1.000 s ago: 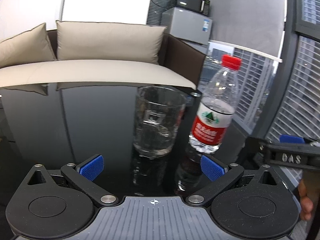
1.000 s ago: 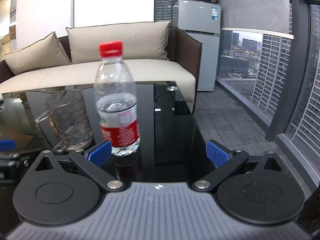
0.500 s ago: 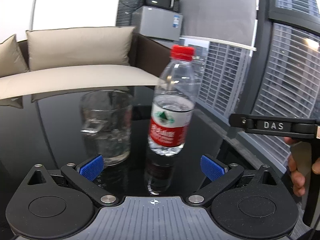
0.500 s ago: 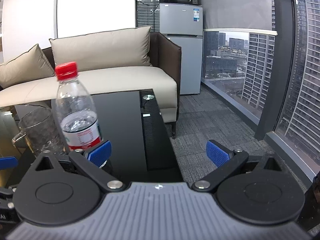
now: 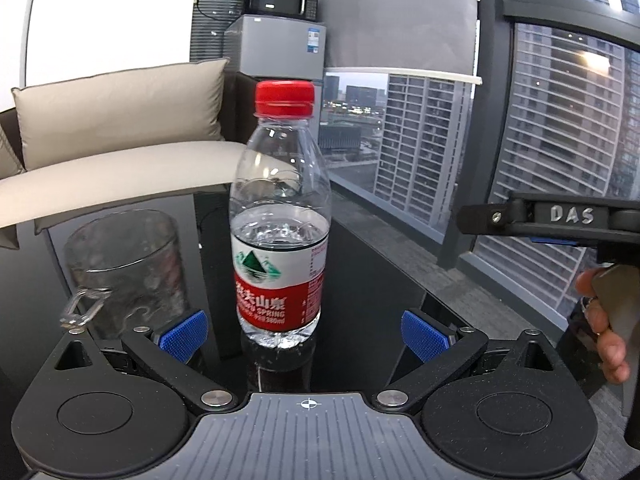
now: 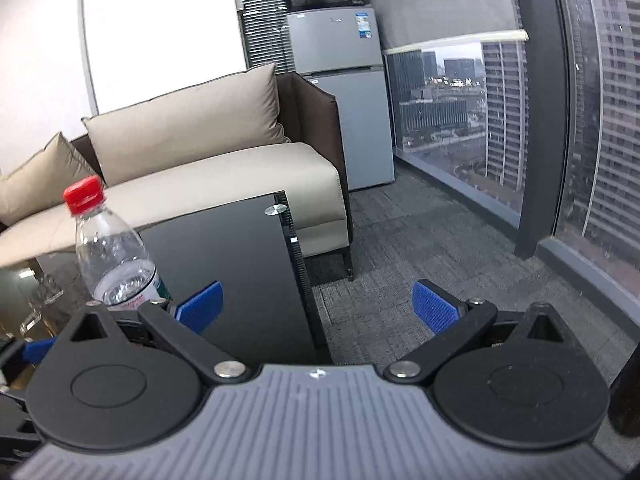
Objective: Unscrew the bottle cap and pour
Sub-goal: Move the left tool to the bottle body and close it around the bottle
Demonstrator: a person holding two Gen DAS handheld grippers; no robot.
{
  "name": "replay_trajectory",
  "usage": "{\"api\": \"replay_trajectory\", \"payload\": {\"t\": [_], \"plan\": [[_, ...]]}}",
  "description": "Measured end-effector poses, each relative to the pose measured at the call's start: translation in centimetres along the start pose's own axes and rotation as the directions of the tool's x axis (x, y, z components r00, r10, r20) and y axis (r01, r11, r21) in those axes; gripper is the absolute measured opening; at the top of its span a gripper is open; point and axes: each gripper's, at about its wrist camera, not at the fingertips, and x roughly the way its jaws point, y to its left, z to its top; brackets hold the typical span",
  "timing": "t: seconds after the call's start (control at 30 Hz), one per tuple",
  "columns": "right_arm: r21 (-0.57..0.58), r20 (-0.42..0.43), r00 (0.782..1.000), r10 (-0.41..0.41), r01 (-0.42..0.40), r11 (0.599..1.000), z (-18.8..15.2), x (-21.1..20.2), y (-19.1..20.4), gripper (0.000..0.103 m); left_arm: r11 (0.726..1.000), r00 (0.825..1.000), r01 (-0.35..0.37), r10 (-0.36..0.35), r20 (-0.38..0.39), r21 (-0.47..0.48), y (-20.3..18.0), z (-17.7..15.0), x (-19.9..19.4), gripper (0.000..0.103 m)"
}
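The red-capped water bottle (image 5: 280, 248) is stood upright on the black glass table (image 5: 368, 280) beside the glass mug (image 5: 124, 272), centred between the spread left gripper (image 5: 304, 330), presumably for bracing, while the right gripper (image 6: 318, 306), likewise spread, is held aside.

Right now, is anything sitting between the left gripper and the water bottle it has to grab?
Nothing visible. The left gripper is open, and the water bottle stands upright on the black table straight ahead, centred between its blue pads. The glass mug stands off to the bottle's left, outside that path.
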Motion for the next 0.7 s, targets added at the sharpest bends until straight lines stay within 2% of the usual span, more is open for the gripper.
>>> {"api": "replay_trajectory", "payload": {"t": [0.1,0.17,0.53,0.63,0.7], "plan": [[0.032,-0.001,1.000,0.004,-0.004,0.999,0.3,-0.1,-0.9,0.103,1.000,1.000,-0.022,0.022,0.008,-0.002,-0.2,0.3,0.8,0.102],[0.039,-0.011,1.000,0.008,-0.008,0.999,1.1,1.6,-0.3,0.103,1.000,1.000,-0.027,0.028,0.008,-0.007,-0.2,0.5,1.3,0.102],[0.014,-0.032,0.999,0.009,-0.008,1.000,1.1,1.8,0.2,0.103,0.999,0.999,-0.048,0.048,0.017,0.017,-0.8,1.1,3.4,0.102],[0.012,-0.030,1.000,0.009,-0.009,1.000,1.3,1.8,0.3,0.103,0.998,0.998,-0.058,0.057,0.027,0.039,-1.1,1.3,3.9,0.097],[0.011,-0.028,1.000,0.010,-0.009,1.000,1.4,1.8,0.4,0.103,0.997,0.998,-0.058,0.057,0.017,0.058,-1.3,1.4,4.2,0.086]]}}
